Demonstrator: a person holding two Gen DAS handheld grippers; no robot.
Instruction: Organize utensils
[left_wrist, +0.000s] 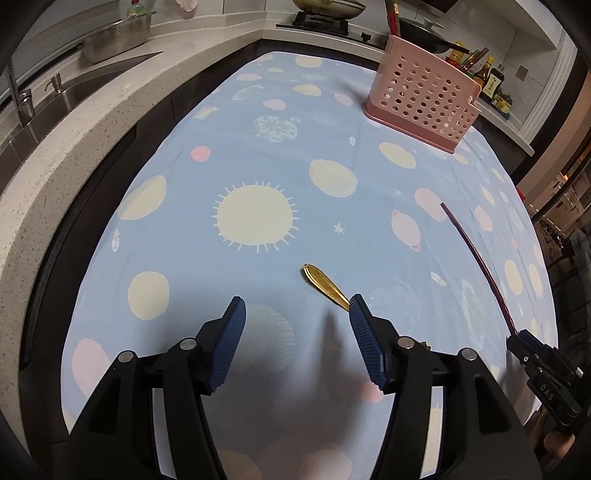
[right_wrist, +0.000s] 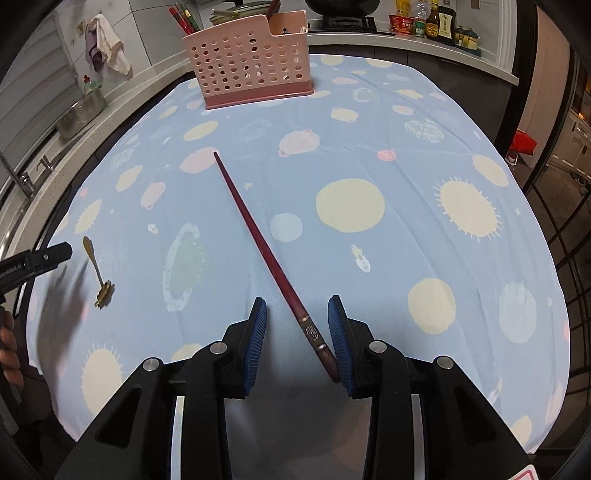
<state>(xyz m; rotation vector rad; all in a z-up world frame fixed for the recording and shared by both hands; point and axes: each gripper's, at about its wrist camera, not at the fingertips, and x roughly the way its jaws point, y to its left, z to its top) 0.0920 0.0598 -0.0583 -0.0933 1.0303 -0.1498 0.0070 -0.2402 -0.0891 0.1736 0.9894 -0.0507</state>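
Chopstick (right_wrist: 269, 254), dark red, lies between the wide-open right gripper (right_wrist: 298, 332) fingers, its thick end touching the right pad. Gold spoon (left_wrist: 325, 286) lies just beside the wide-open left gripper (left_wrist: 295, 332). Blue planet-print tablecloth (left_wrist: 258, 155) covers the table; farther back stands the pink perforated utensil holder (right_wrist: 251, 62), contents unclear, before a kitchen counter (left_wrist: 74, 129).

Home kitchen. Evidence: steel sink (left_wrist: 85, 83) with faucet (left_wrist: 16, 92), upper left; gas stove (left_wrist: 317, 22), top centre; sauce bottles (right_wrist: 439, 22), upper right; speckled stone countertop (left_wrist: 74, 147).
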